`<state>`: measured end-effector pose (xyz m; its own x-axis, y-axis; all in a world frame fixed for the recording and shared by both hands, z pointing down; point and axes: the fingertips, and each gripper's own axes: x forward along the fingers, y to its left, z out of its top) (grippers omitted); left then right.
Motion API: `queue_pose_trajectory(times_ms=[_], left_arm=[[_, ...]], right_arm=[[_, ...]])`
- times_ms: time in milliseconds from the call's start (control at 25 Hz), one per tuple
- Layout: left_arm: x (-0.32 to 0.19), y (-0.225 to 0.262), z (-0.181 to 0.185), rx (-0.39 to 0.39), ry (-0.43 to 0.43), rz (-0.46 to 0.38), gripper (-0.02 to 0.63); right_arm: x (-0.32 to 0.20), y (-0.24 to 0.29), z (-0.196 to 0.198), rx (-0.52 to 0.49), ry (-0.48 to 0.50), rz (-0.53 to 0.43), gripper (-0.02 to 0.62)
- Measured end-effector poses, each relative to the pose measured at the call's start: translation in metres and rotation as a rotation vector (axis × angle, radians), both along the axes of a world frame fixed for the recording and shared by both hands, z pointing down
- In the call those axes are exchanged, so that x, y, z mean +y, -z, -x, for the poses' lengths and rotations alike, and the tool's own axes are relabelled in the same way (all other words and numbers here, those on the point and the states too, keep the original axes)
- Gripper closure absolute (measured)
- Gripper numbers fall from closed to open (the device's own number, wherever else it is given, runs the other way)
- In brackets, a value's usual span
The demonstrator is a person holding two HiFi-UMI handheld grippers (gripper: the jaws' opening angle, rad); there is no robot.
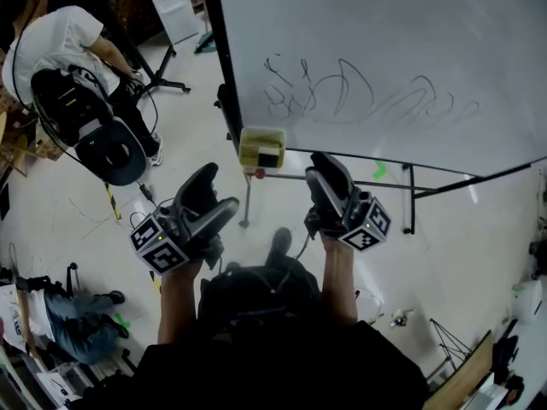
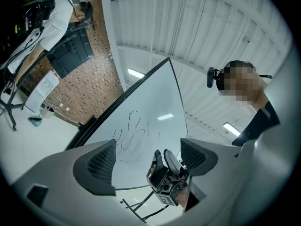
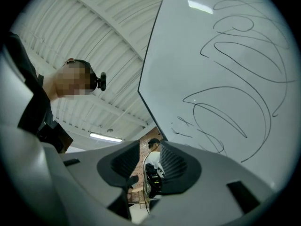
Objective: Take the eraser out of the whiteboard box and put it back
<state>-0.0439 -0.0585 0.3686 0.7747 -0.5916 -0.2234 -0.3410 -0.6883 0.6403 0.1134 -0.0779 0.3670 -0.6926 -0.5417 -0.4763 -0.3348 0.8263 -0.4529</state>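
Observation:
A yellowish whiteboard box (image 1: 261, 146) hangs at the lower left corner of the scribbled whiteboard (image 1: 385, 41). A dark block (image 1: 268, 155), apparently the eraser, shows in the box. My left gripper (image 1: 209, 202) is held below and left of the box. In the left gripper view its jaws (image 2: 149, 158) stand wide open and empty, facing the whiteboard (image 2: 150, 112), with the right gripper (image 2: 165, 171) beyond them. My right gripper (image 1: 325, 179) is just right of the box, below the board's edge. Its pads (image 3: 150, 161) keep a narrow gap with nothing in it, beside the whiteboard (image 3: 225, 41).
A person in a white shirt (image 1: 60, 41) with black gear stands at the upper left. Another person (image 1: 77, 323) is low at the left. The board's stand legs (image 1: 410, 199) reach the floor under the board. Cables lie on the pale floor (image 1: 68, 212).

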Motion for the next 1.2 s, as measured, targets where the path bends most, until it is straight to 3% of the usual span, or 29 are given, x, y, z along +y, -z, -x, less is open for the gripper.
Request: queue_pose_trajectory(times_ms=[520, 840, 1200], left_arm=[[0.074, -0.007, 0.081, 0.096, -0.103, 0.003, 0.178], [0.13, -0.008, 0.097, 0.133, -0.196, -0.005, 0.178], [0.154, 0.003, 0.104, 0.132, -0.248, -0.02, 0.178]], right_arm=[[0.098, 0.005, 0.059, -0.026, -0.147, 0.063, 0.44], [0.17, 0.013, 0.08, -0.022, -0.225, 0.059, 0.449], [0.201, 0.034, 0.095, -0.025, -0.269, 0.071, 0.456]])
